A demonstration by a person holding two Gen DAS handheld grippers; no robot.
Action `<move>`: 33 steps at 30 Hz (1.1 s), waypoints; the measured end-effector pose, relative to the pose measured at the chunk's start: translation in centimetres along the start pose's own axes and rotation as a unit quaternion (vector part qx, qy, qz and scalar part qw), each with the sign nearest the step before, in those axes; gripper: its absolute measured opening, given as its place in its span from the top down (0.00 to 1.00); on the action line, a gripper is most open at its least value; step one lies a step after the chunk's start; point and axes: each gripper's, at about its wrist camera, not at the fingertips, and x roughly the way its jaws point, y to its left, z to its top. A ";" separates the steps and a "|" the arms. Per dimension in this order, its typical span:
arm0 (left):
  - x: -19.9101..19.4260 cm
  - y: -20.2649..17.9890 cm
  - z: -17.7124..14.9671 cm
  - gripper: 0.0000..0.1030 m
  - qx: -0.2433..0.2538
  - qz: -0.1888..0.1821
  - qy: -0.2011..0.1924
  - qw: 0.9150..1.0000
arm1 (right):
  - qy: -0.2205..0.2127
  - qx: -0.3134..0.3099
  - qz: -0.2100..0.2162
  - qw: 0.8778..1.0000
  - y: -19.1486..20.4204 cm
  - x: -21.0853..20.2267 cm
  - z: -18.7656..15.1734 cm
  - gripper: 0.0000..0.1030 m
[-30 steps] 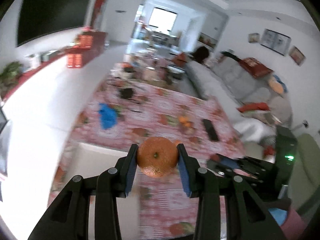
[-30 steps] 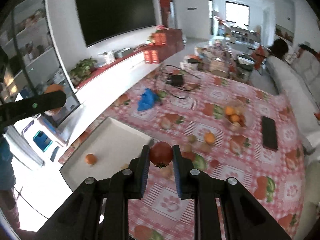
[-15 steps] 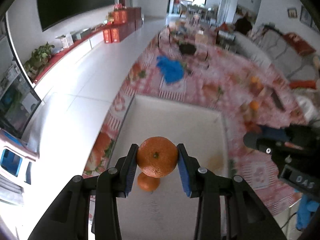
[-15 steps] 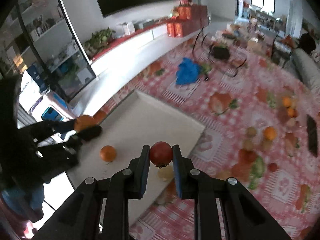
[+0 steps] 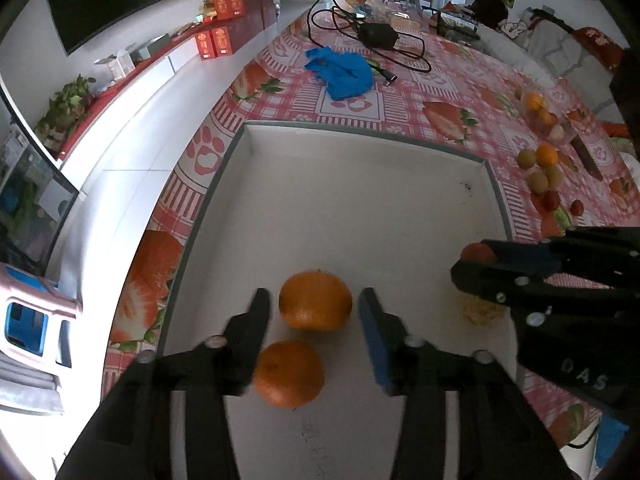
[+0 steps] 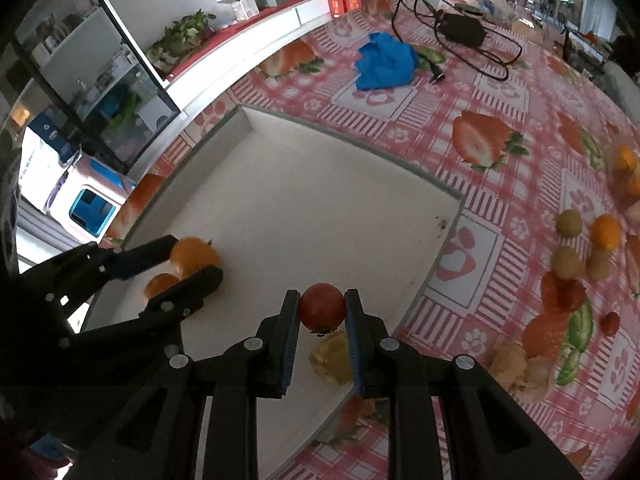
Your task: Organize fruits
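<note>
A white tray (image 5: pixel 360 132) with a grey rim lies on the fruit-print tablecloth. My left gripper (image 5: pixel 316 308) is low over the tray and its jaws are opening. An orange (image 5: pixel 316 300) rests on the tray floor between them, with a gap to each pad. A second orange (image 5: pixel 289 373) lies just in front of it. My right gripper (image 6: pixel 322 300) is shut on a red tomato (image 6: pixel 322 307) above the tray's near right part. Under it lies a yellowish lumpy piece (image 6: pixel 332 356). The right wrist view shows the left gripper (image 6: pixel 196 258) astride its orange (image 6: pixel 195 254).
Several loose fruits (image 6: pixel 580 240) lie on the tablecloth right of the tray (image 6: pixel 352 136). A blue cloth (image 5: pixel 344 72) and a black adapter with cable (image 5: pixel 376 34) sit beyond the tray. The table edge runs close along the tray's left side.
Both grippers have come down over the tray. The left jaws have spread off the orange, which now rests on the tray behind the other orange. The right gripper still clamps the tomato.
</note>
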 end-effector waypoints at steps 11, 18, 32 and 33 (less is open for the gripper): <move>-0.8 1.5 -0.3 0.23 -0.034 0.014 -0.009 0.999 | -0.018 0.016 0.011 1.000 -0.7 -1.2 -0.1 0.32; -2.9 0.2 -0.4 0.22 -0.014 0.019 -0.027 0.999 | -0.063 0.022 -0.027 0.997 -1.6 -4.1 -1.0 0.03; -6.0 -10.6 -1.2 0.22 0.092 -0.065 -0.048 0.993 | -0.063 0.140 -0.117 0.981 -13.7 -7.1 -9.9 0.01; -5.9 -12.0 -1.5 0.22 0.104 -0.074 -0.046 0.991 | -0.058 0.148 -0.123 0.980 -14.5 -7.0 -10.8 0.01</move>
